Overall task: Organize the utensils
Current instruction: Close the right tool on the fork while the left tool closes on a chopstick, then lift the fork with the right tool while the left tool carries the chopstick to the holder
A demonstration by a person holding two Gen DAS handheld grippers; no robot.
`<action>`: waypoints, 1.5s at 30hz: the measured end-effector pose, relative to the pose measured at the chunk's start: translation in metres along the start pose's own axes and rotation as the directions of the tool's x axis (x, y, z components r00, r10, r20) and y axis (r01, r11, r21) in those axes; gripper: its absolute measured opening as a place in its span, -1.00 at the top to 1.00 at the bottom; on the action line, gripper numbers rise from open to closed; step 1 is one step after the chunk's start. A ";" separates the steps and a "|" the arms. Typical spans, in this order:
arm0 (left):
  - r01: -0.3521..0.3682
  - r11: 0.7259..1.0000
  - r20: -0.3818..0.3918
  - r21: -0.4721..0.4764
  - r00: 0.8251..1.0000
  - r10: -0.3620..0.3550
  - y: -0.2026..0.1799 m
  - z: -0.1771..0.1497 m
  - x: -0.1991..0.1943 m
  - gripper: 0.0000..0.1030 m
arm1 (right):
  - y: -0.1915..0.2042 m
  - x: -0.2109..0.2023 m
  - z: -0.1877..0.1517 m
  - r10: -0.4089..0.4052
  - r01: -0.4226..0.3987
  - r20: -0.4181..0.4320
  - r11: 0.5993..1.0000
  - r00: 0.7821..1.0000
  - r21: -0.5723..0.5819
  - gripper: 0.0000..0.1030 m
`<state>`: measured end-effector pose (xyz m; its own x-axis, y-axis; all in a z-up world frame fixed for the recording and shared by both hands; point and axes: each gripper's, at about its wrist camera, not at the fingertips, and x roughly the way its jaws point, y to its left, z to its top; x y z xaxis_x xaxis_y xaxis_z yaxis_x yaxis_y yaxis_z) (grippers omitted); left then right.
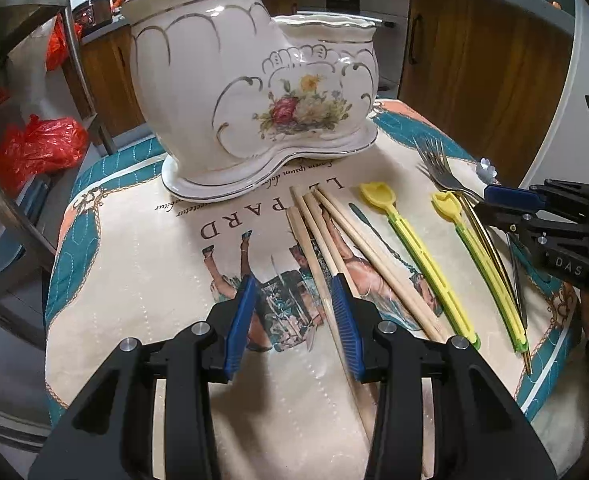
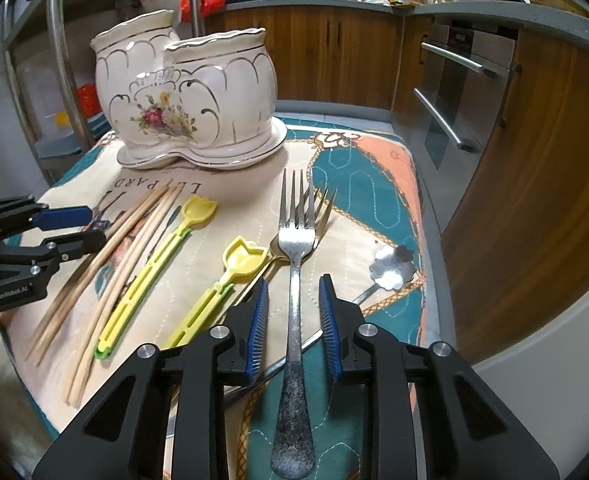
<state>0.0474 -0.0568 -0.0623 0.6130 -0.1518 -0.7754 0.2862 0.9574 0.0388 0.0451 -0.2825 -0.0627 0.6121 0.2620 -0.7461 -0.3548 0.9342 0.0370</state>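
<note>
A white ceramic two-compartment utensil holder [image 1: 254,92] with a flower print stands at the back of the table; it also shows in the right wrist view [image 2: 190,96]. Several wooden chopsticks [image 1: 326,240] [image 2: 106,264], two yellow-green plastic spoons [image 1: 422,256] [image 2: 154,268], forks [image 1: 438,164] [image 2: 294,264] and a flower-shaped spoon [image 2: 392,268] lie on the cloth. My left gripper [image 1: 292,292] is open, low over the chopsticks' near ends. My right gripper [image 2: 292,292] is open, its fingers either side of a steel fork's handle.
A printed quilted cloth [image 1: 134,264] covers the small table. A metal shelf rack [image 1: 22,128] with red bags stands on the left. Wooden kitchen cabinets [image 2: 334,52] and an oven [image 2: 454,92] are behind and on the right.
</note>
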 end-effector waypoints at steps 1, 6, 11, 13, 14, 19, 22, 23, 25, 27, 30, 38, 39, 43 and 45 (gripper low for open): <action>0.014 1.000 -0.019 0.001 1.000 -0.014 -0.001 0.002 0.002 0.26 | -0.001 0.000 0.000 0.003 -0.003 -0.001 1.000 1.000 0.001 0.54; 0.057 0.997 -0.071 0.059 0.996 -0.053 -0.005 0.001 0.002 0.52 | -0.006 0.002 0.000 0.036 -0.036 -0.006 0.999 0.999 0.033 0.59; 0.077 0.995 -0.104 0.062 0.992 -0.070 -0.002 0.006 0.006 0.63 | -0.008 0.004 0.002 0.028 -0.028 -0.003 0.999 1.000 0.046 0.73; 0.070 0.995 -0.103 0.078 0.993 -0.062 -0.005 0.009 0.008 0.75 | -0.006 0.004 0.003 0.019 -0.019 0.000 0.999 1.000 0.035 0.86; 0.070 0.994 -0.104 0.080 0.993 -0.062 -0.005 0.010 0.008 0.78 | -0.005 0.005 0.003 0.018 -0.018 0.001 0.999 1.000 0.034 0.88; 0.082 0.993 -0.090 0.079 0.993 -0.075 -0.002 0.012 0.007 0.85 | -0.006 0.000 0.003 0.009 -0.010 0.027 0.999 1.000 0.034 0.88; 0.098 0.993 -0.062 0.067 0.994 -0.094 0.004 0.009 0.000 0.89 | -0.008 -0.010 0.004 0.013 -0.016 0.072 0.999 0.997 0.042 0.88; 0.097 0.993 -0.045 0.069 0.995 -0.094 0.005 0.007 -0.002 0.88 | -0.009 -0.015 0.004 0.019 -0.024 0.099 0.999 0.995 0.046 0.88; 0.095 0.994 -0.006 0.063 0.995 -0.095 0.012 0.003 -0.007 0.89 | -0.010 -0.026 0.006 0.034 -0.042 0.159 0.998 0.987 0.047 0.88; 0.109 0.993 0.032 0.053 0.993 -0.111 0.019 -0.001 -0.014 0.89 | -0.009 -0.037 0.007 0.043 -0.053 0.218 0.998 0.975 0.040 0.88; 0.137 0.990 0.123 0.045 0.982 -0.142 0.033 -0.007 -0.028 0.89 | -0.003 -0.055 0.007 0.052 -0.061 0.316 0.998 0.947 0.018 0.88; 0.101 0.994 0.398 0.039 0.911 -0.108 0.055 -0.012 -0.074 0.89 | 0.019 -0.086 0.016 0.030 -0.026 0.510 1.000 0.859 -0.016 0.88; 0.102 0.994 0.422 0.036 0.900 -0.107 0.057 -0.010 -0.077 0.89 | 0.022 -0.090 0.019 0.030 -0.029 0.536 1.000 0.844 -0.012 0.88; 0.115 0.993 0.540 0.023 0.835 -0.109 0.062 0.003 -0.102 0.88 | 0.024 -0.102 0.041 0.036 -0.056 0.590 0.998 0.807 0.016 0.88; 0.139 0.990 0.573 0.016 0.810 -0.123 0.070 0.015 -0.114 0.88 | 0.026 -0.106 0.060 0.047 -0.079 0.606 0.997 0.794 0.026 0.88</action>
<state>0.0086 0.0234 0.0380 0.8836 -0.3815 -0.2714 0.3803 0.9230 -0.0593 0.0135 -0.2717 0.0578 0.8978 0.3983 -0.1880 -0.3831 0.9168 0.1132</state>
